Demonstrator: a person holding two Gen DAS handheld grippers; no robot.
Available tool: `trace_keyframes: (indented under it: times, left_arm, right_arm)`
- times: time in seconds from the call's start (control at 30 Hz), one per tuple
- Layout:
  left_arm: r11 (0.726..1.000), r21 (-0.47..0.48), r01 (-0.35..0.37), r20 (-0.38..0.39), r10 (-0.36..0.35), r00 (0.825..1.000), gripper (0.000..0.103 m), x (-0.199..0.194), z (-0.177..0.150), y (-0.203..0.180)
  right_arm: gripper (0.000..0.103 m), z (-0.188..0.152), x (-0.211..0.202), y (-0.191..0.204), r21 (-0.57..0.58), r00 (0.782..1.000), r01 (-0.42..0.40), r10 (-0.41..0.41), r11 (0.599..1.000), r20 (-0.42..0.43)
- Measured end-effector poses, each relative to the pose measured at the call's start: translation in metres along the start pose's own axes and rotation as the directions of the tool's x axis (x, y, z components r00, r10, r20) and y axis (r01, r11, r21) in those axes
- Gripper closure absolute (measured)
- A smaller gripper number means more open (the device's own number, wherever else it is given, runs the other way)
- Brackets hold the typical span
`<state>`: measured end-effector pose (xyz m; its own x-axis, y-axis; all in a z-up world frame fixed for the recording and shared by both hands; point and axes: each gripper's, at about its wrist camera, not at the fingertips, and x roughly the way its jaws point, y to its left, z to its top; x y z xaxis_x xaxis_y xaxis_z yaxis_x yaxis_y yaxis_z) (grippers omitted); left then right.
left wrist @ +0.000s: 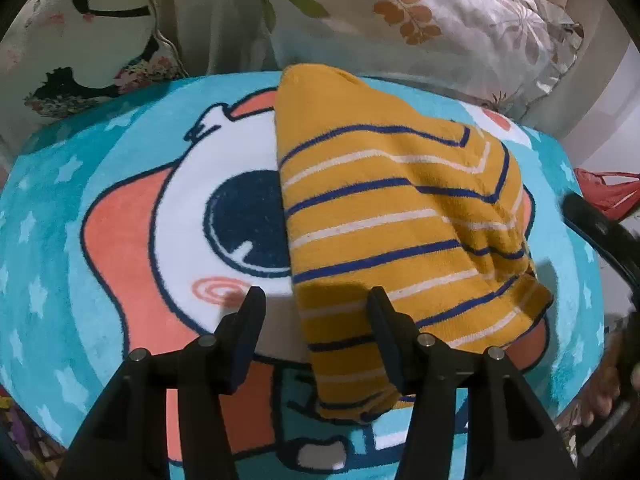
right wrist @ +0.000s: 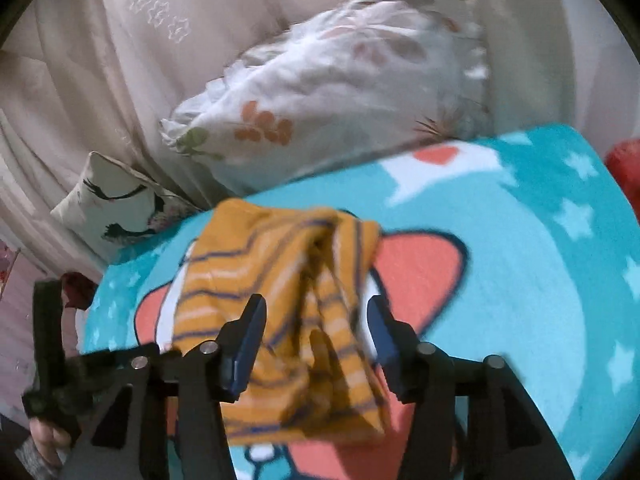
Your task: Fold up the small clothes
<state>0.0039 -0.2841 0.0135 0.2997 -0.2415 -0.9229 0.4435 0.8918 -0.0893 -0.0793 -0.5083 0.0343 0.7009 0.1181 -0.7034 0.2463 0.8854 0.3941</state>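
Turquoise cartoon rug (left wrist: pixel 120 280) — striped garment (left wrist: pixel 384 216) atop — floral pillow (left wrist: pixel 400 12) behind.

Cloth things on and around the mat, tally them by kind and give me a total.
Striped yellow garment: 1
Cartoon mat: 1
Leaf-print pillow: 1
Bird-print cushion: 1
Red cloth item at the right edge, kind unclear: 1
Total: 5
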Motion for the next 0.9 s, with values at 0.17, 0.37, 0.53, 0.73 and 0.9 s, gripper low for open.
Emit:
trace_keyframes:
  times: [0.17, 0.37, 0.53, 0.73, 0.9]
  left_arm:
    - [1.0, -0.019, -0.009, 0.015, 0.009, 1.0, 0.05, -0.01, -0.003, 0.006]
    - [0.999, -0.046, -0.012, 0.037, 0.014, 0.999, 0.045, -0.024, -0.005, 0.018]
    - [1.0, -0.014, 0.015, -0.012, -0.015, 1.0, 0.042, 0.0, -0.004, 0.0]
    - [0.998, -0.013, -0.06, -0.187, 0.057, 0.981, 0.042, 0.049, -0.016, -0.004]
    - [0.991, -0.127, 0.037, -0.152, -0.056, 0.987, 0.043, 0.024, -0.01, 0.026]
  right_arm:
    - [0.077, 0.016, 0.077, 0.003, 0.021, 0.983, -0.099, 0.101, 0.995, -0.155]
    - [0.092, 0.041, 0.035, -0.027, 0.139, 0.977, -0.204, 0.211, 0.969, -0.034]
    - [0.092, 0.04, 0.05, -0.06, 0.16, 0.995, -0.034, 0.049, 0.987, -0.091]
    - [0.086, 0.009, 0.083, -0.061, 0.139, 0.975, -0.007, 0.038, 0.99, -0.22]
    - [0.075, 0.019, 0.056, -0.068, 0.142, 0.983, -0.007, 0.033, 0.99, -0.181]
